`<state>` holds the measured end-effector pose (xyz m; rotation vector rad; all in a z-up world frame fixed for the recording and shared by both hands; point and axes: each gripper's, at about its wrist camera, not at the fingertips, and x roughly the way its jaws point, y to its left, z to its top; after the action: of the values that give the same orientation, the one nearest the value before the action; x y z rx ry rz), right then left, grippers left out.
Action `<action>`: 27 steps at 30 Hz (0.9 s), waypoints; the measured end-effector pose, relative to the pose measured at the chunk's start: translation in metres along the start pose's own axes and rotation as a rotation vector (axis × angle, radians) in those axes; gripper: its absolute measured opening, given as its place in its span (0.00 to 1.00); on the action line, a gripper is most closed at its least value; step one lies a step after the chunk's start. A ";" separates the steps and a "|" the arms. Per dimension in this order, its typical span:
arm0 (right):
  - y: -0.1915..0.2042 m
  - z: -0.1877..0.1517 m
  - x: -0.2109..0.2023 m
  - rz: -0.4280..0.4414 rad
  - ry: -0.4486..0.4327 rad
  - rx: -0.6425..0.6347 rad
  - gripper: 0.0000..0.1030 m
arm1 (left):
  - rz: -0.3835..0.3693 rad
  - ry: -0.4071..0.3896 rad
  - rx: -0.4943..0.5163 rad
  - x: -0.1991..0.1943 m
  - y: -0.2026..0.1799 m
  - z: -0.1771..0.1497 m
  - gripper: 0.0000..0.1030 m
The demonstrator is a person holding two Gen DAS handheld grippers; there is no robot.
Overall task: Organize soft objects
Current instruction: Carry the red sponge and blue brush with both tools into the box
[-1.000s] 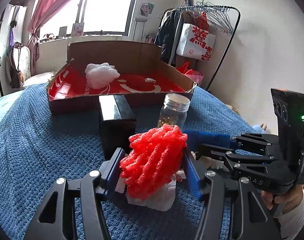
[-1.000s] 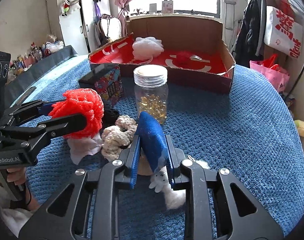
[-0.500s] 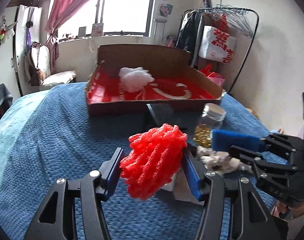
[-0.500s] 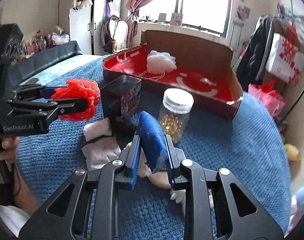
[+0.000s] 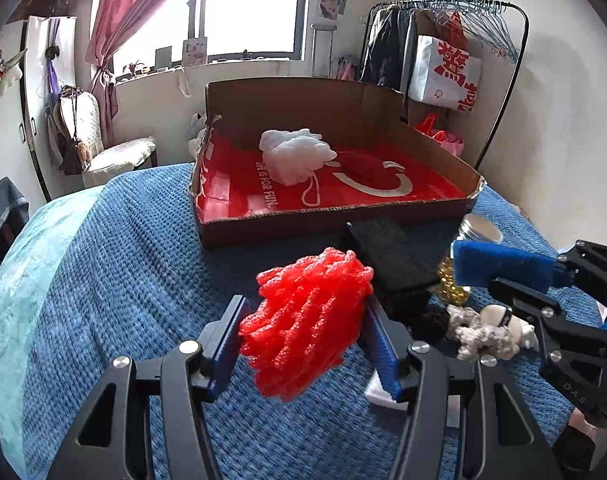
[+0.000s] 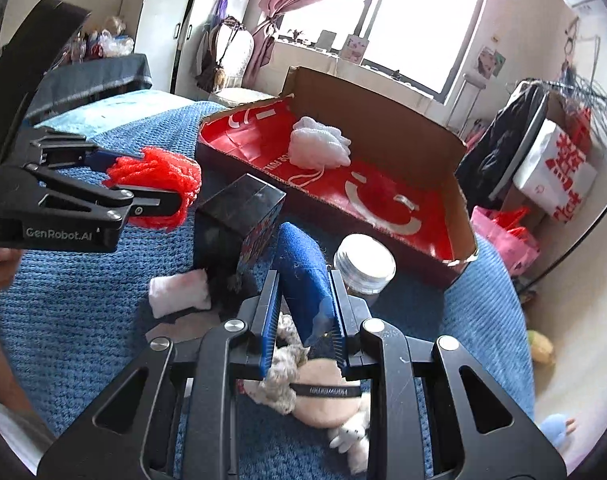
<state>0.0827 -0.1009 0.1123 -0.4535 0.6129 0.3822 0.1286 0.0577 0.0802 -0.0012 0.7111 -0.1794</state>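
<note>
The red mesh bath puff (image 5: 307, 320) is clamped between the two blue-padded fingers (image 5: 227, 340) of the left gripper (image 5: 303, 344), held off the bed. The flat blue sponge (image 6: 303, 276) stands on edge, pinched between the fingers (image 6: 269, 320) of the right gripper (image 6: 303, 320), which are drawn tight on it, also above the bed. Both held things are on the near side of the shallow cardboard box with a red printed lining (image 5: 327, 220), which sits on the far part of the bed. Inside the box lies one white mesh bath puff (image 5: 295, 156) with its cord, toward the far left.

Between the grippers and the box stand one dark rectangular box (image 6: 239, 216) and one clear glass jar with a silver lid and yellow capsules (image 6: 365, 264), the jar to the right of the dark box. Near them lie one folded white cloth (image 6: 179, 292), one cream knitted scrunchie (image 5: 477, 334) and one pale round plush item with a black band (image 6: 323, 396), the last two under the right gripper.

Everything rests on a blue waffle-knit blanket (image 5: 115, 280) that covers the bed. The room has a bright window (image 5: 255, 8) with a pink curtain (image 5: 131, 12) at the far side, a white wardrobe (image 5: 31, 92) at the left and a black clothes rail with hangers and a white bag (image 5: 451, 60) at the right.
</note>
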 end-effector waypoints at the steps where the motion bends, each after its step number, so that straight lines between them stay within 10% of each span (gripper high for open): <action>1: 0.001 0.003 0.001 -0.006 0.003 -0.008 0.21 | -0.002 0.002 0.005 0.002 0.001 0.002 0.58; 15: -0.002 0.033 0.017 -0.042 0.021 -0.067 0.21 | -0.052 0.016 0.063 0.019 0.005 0.031 0.55; 27: -0.044 0.064 0.043 0.107 0.053 0.019 0.22 | -0.080 0.012 0.080 0.026 0.012 0.065 0.54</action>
<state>0.1651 -0.0956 0.1445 -0.4146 0.6939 0.4665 0.1922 0.0609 0.1124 0.0476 0.7159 -0.2844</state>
